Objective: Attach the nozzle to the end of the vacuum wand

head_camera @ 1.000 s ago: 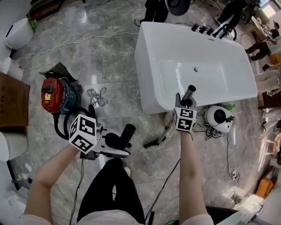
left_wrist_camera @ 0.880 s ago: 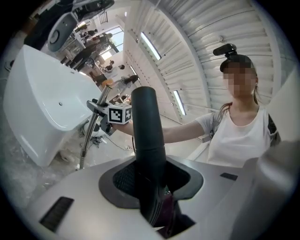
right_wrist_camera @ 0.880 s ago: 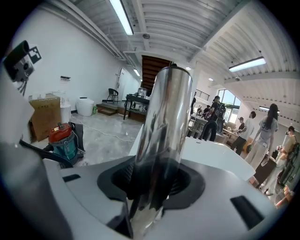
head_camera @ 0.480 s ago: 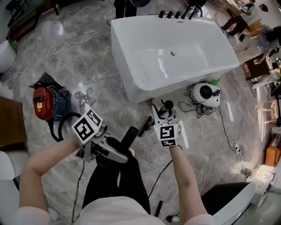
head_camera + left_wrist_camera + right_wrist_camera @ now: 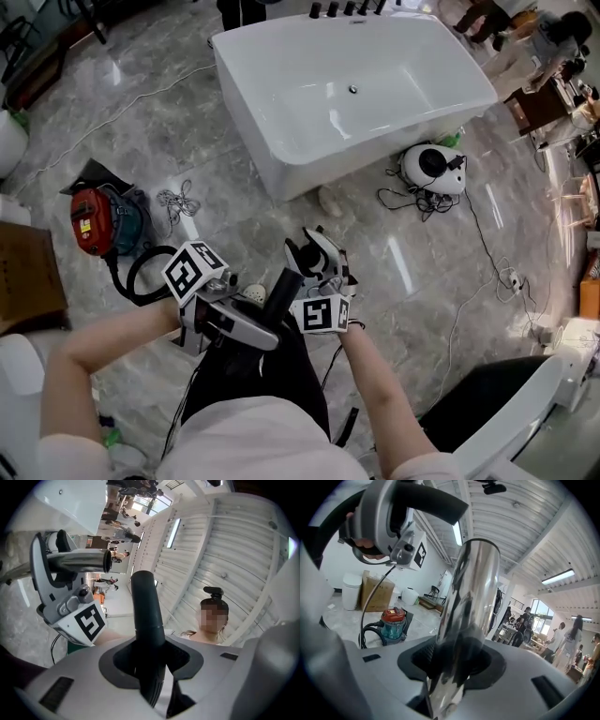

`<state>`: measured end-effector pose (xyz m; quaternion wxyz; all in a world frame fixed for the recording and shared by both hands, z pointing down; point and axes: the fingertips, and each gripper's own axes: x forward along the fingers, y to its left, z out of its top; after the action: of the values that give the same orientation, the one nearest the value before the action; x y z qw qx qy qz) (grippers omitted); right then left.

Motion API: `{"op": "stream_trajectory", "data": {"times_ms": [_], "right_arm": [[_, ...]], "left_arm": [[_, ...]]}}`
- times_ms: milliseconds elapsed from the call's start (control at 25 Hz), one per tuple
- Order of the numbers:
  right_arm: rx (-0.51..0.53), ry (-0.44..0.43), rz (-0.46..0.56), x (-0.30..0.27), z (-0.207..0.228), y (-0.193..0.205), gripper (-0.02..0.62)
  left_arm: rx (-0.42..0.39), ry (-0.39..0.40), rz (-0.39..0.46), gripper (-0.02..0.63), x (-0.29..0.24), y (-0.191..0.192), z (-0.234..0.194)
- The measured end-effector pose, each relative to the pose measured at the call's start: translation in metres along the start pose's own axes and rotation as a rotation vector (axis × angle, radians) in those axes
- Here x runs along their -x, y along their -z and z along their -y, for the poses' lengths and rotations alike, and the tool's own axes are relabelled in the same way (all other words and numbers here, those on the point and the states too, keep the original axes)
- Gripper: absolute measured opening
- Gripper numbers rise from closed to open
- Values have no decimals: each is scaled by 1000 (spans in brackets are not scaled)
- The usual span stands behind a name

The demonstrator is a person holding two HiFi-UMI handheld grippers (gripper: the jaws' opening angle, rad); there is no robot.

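Site notes. I read this as a large open hall set up as a test or demonstration space.

- A polished grey marble-look floor [image 5: 187, 103] runs on in every direction.
- A freestanding white bathtub [image 5: 248, 131] with a row of black taps [image 5: 345, 8] stands out in the middle of that floor.
- A red canister vacuum cleaner [image 5: 98, 222], a white round appliance [image 5: 429, 169] and a loose coil of thin cord [image 5: 180, 200] lie about on the floor.
- A brown cardboard box [image 5: 375, 590] stands near a wall.
- Overhead I see a white ribbed metal ceiling [image 5: 520, 517] with long strip lights [image 5: 558, 577], industrial in build.
- On the far side there are tall windows [image 5: 536, 609] and people standing [image 5: 576, 637] around work tables.
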<state>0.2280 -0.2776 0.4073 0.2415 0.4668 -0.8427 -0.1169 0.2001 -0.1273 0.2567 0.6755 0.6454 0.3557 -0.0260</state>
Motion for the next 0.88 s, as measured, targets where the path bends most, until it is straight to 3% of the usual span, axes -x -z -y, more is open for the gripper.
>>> {"op": "stream_trajectory", "data": {"times_ms": [280,400,560,720,880], "right_arm": [[29,-52,21,16,-55,-17,155],[7,5,-22,21,-65,-17,152],[-12,118,-55,28,-76,-21,149],[3,186,-67,27,-103,-30,144],[16,217,-114,33,-135,-36,141]], "left_arm": [[-8,19,-3,142,4,32,6],[52,22,-28,141,17,52,7],[186,98,-67,141,31,86,16],[223,160,-113,143,45,117,31],[276,200,-71,143,71,147,44]]}}
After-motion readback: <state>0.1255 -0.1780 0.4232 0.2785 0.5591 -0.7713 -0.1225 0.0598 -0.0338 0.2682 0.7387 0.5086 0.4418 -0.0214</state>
